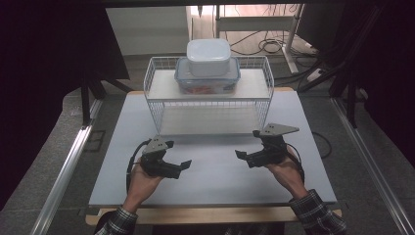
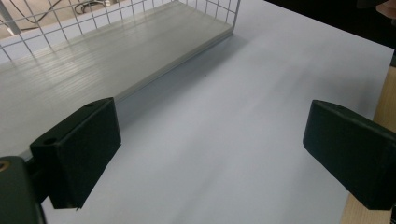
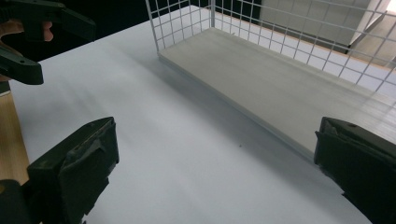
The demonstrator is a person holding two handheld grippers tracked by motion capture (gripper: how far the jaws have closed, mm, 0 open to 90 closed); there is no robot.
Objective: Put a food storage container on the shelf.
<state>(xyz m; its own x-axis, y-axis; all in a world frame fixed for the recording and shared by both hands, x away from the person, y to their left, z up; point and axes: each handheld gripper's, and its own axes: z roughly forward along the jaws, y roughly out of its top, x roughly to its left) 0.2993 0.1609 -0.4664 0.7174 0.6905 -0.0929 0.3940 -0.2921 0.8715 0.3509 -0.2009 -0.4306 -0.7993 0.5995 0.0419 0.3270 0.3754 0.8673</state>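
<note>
No readable text, label, brand, number or sign on anything here.

This looks like a lab or test room set up for recording. A plain white worktop (image 1: 215, 171) stands on a grey carpeted floor (image 1: 49, 161), hemmed in by black curtains (image 1: 44, 58) on both sides. Metal rails (image 1: 63, 171) run along the floor, loose cables (image 1: 269, 44) lie tangled behind, and a metal-framed rack (image 1: 257, 22) stands at the back wall.
</note>
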